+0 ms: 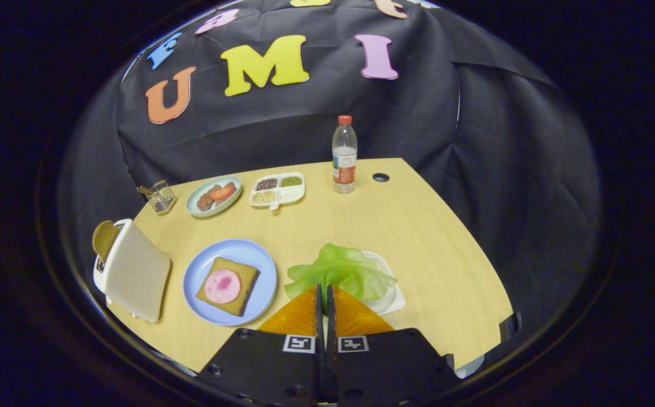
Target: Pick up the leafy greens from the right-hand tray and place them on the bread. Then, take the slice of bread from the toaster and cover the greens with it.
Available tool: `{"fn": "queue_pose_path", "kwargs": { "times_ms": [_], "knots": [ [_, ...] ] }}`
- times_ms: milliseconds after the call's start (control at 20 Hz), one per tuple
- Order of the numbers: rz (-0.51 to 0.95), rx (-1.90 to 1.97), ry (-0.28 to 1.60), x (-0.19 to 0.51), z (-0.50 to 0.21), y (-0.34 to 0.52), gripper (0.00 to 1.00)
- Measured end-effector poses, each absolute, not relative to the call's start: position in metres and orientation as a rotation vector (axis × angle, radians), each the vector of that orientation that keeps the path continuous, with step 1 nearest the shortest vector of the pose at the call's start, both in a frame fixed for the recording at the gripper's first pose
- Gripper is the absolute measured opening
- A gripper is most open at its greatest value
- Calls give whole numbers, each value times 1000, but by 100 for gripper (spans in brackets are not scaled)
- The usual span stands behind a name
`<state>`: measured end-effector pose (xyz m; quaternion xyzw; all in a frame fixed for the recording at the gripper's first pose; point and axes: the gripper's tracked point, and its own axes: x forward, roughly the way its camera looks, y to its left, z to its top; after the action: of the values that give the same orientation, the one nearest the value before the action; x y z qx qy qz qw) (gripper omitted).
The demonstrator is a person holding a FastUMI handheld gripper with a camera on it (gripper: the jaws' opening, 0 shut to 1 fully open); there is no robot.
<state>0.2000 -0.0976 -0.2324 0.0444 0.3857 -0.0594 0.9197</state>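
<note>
Hand-held gripper (325,297), lower centre, fingers clamped together on the leafy greens (341,271) over the white tray (391,299), apparently gripped for carrying left to the bread (228,286).

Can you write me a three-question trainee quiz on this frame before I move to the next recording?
1. True or false: the gripper is shut on the leafy greens.
2. What lies on the bread on the blue plate?
A. a round pink slice
B. the greens
C. nothing
3. Fill in: a slice of bread sticks up from the ___.

Key: 1 true; 2 A; 3 toaster.
</note>
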Motion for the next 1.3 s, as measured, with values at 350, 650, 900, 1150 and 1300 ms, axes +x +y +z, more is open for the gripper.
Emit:
{"fn": "queue_pose_path", "kwargs": {
  "times_ms": [350, 650, 900, 1150, 1300],
  "knots": [
    [-59, 40, 775, 212, -233, -18, 0],
    [15, 14, 796, 230, -262, 55, 0],
    [50, -8, 862, 236, -306, 91, 0],
    [31, -4, 909, 232, -332, 91, 0],
    [32, -6, 934, 225, -343, 90, 2]
  ]
}}
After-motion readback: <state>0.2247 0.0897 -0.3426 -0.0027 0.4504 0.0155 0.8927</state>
